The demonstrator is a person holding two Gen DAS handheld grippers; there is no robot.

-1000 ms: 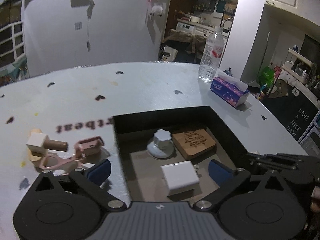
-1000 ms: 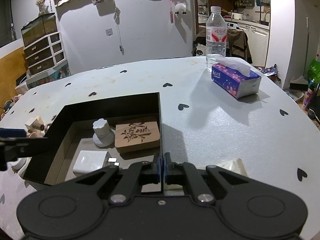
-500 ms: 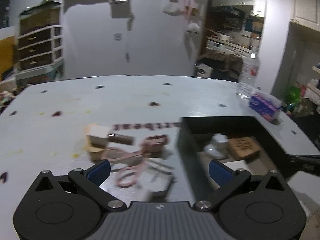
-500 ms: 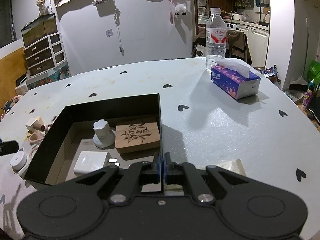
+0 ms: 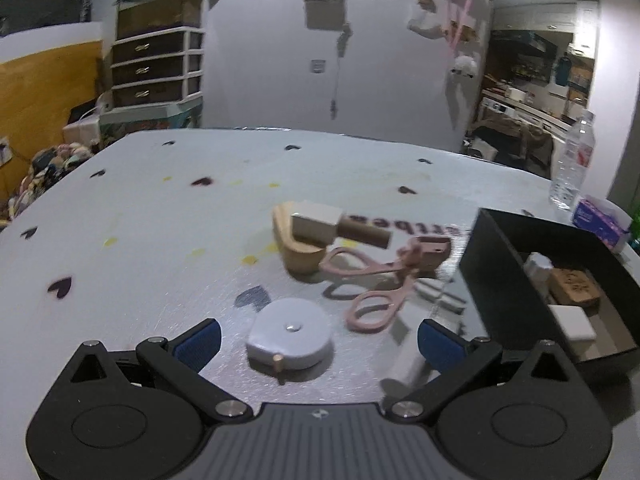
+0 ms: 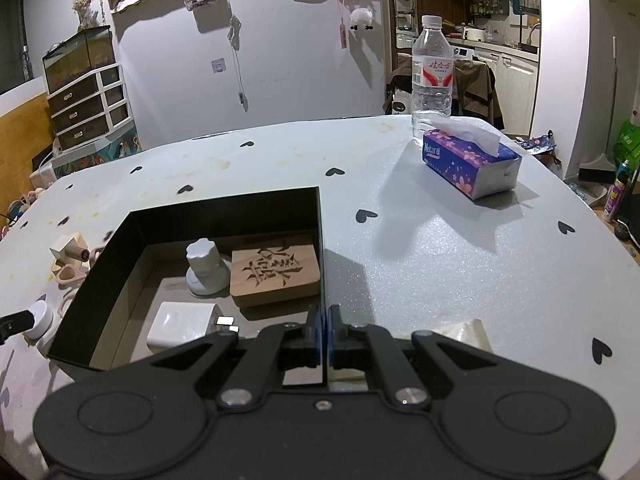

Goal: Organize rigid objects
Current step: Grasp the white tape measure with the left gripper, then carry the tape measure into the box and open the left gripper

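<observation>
**Two Claws at the Heart Table**

Gray and dotted with little dark hearts, the table [image 6: 440,248] filled most of both views. A white wall stood behind it, with a set of drawers [image 5: 156,68] far off to the left.

Ahead of the right claw [image 6: 324,332] sat the black box [image 6: 100,280], the biggest thing on the table. Its right wall ran straight toward that claw, whose two fingers were pressed together on the wall's thin edge. Inside the box lay a carved wooden block [image 6: 276,272] just ahead of the claw, a white knob [image 6: 204,268] touching the block's left side, and a white charger [image 6: 180,324] nearer and to the left. Far ahead and right stood a purple tissue box [image 6: 472,164] with a water bottle [image 6: 432,72] just behind it.

The left claw [image 5: 316,340] had its blue pads [image 5: 198,338] spread wide apart, holding nothing. A round white tape measure [image 5: 290,338] lay between them, not touching either. Just ahead and to the right lay pink scissors [image 5: 376,284], and beyond them a wooden stamp [image 5: 320,228] rested on a tan wooden piece [image 5: 300,252].
</observation>
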